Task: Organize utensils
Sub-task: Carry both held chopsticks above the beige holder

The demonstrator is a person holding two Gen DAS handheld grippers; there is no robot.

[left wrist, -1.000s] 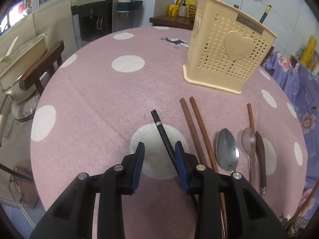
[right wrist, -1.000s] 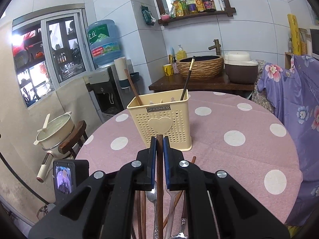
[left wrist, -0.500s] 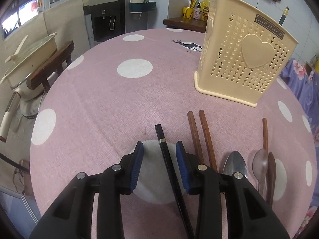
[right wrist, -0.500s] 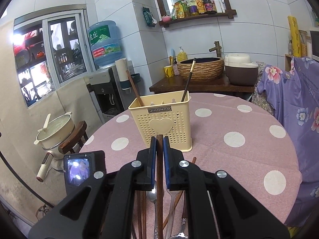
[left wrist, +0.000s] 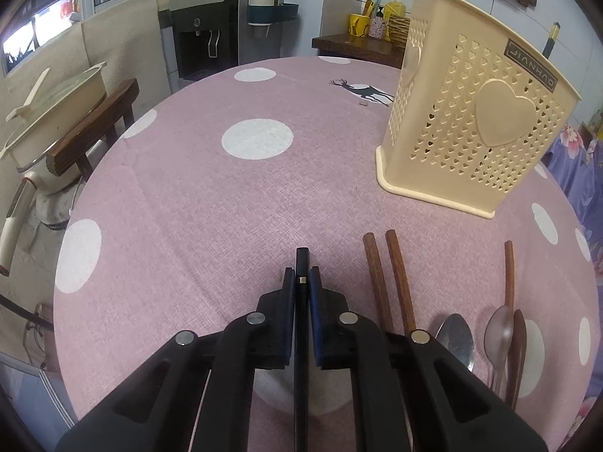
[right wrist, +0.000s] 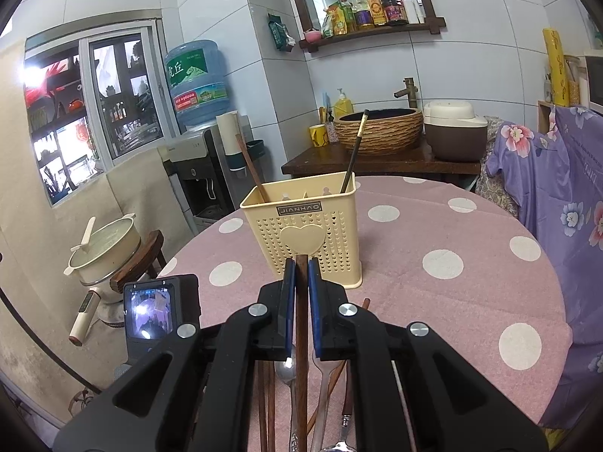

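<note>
My left gripper (left wrist: pixel 301 278) is shut on a black chopstick (left wrist: pixel 302 260) low over the pink dotted tablecloth (left wrist: pixel 211 203). To its right lie two brown wooden chopsticks (left wrist: pixel 392 278), a metal spoon (left wrist: pixel 454 339), another spoon (left wrist: pixel 497 329) and a wooden-handled utensil (left wrist: pixel 509 267). The cream perforated utensil basket (left wrist: pixel 475 128) stands at the back right. My right gripper (right wrist: pixel 300 267) is shut on a brown wooden chopstick (right wrist: pixel 301 324), held above the table in front of the basket (right wrist: pixel 305 233). The basket holds a brown chopstick (right wrist: pixel 248 167) and a black chopstick (right wrist: pixel 354 150).
More spoons and chopsticks (right wrist: pixel 324 376) lie on the table under my right gripper. The left gripper's camera unit (right wrist: pixel 150 309) shows at left. A wooden chair (left wrist: pixel 90 128) with a pot (left wrist: pixel 52 105) stands off the table's left edge. A side counter (right wrist: pixel 380 162) with a woven basin stands behind.
My left gripper moved forward over the black chopstick and closed on it. My right gripper stays shut on its brown chopstick, almost still.
</note>
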